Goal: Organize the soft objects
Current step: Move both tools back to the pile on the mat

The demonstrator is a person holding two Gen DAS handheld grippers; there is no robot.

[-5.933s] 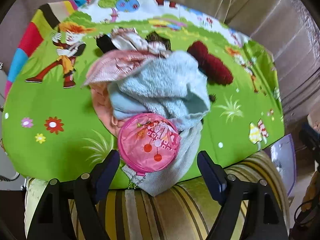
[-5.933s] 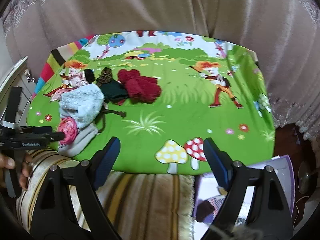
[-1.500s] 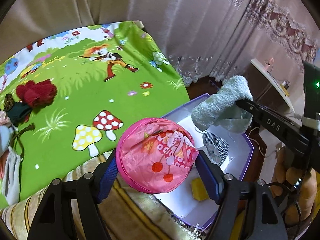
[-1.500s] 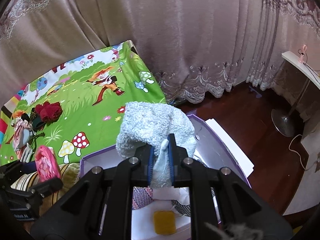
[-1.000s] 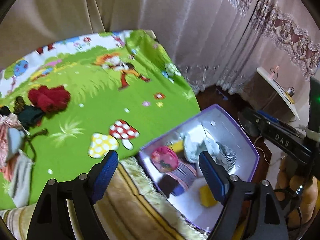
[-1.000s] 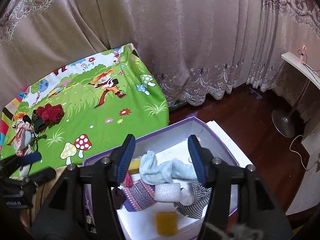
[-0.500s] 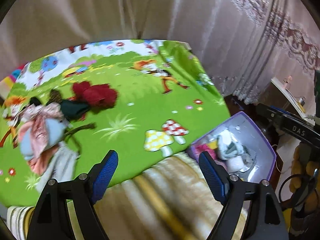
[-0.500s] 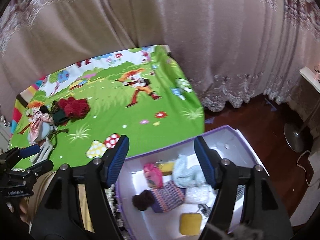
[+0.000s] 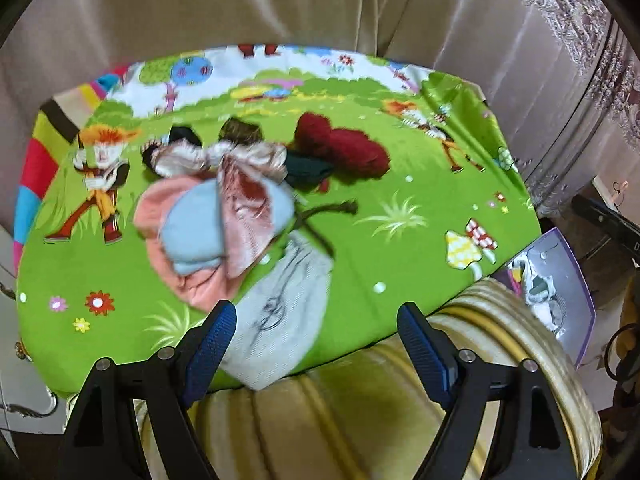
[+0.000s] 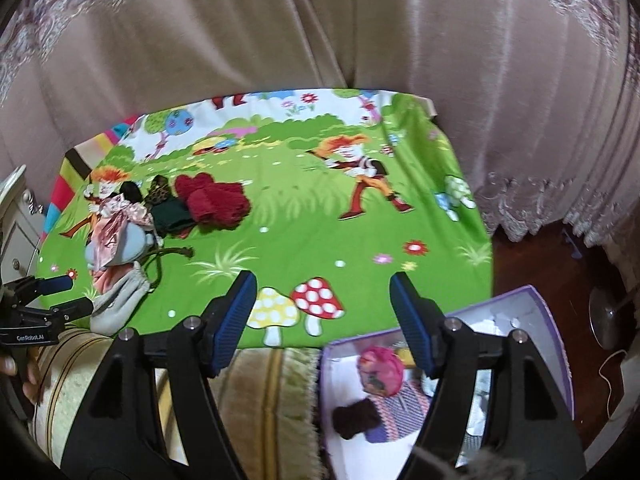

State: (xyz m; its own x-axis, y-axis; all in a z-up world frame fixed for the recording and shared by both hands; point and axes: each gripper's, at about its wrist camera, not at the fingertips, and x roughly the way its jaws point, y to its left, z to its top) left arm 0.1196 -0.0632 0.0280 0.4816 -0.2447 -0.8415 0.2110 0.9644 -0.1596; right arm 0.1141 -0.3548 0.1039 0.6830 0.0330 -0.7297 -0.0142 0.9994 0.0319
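A heap of soft things lies on the green cartoon sheet [image 9: 400,256]: a grey pouch [image 9: 280,320], a light blue cloth [image 9: 192,232] under a pink satin piece [image 9: 240,208], a dark green item [image 9: 308,168] and a red fuzzy item [image 9: 348,152]. My left gripper [image 9: 316,344] is open and empty, just before the grey pouch. My right gripper [image 10: 324,312] is open and empty above the sheet's front edge; the heap [image 10: 120,236] lies far to its left. The purple box [image 10: 532,312] on the floor holds a pink pouch [image 10: 380,368], a dark brown item and a patterned cloth.
A striped yellow cushion edge [image 9: 360,408] runs along the front of the sheet. Beige curtains [image 10: 320,40] hang behind. The purple box shows at the right in the left wrist view [image 9: 576,264]. A white drawer unit [image 10: 16,216] stands at the left. A lamp base [image 10: 612,312] stands on the wooden floor.
Both grippers dropped the pink pouch and the fluffy blue sock into the box, opened, and swung left. The left gripper is now back at the heap.
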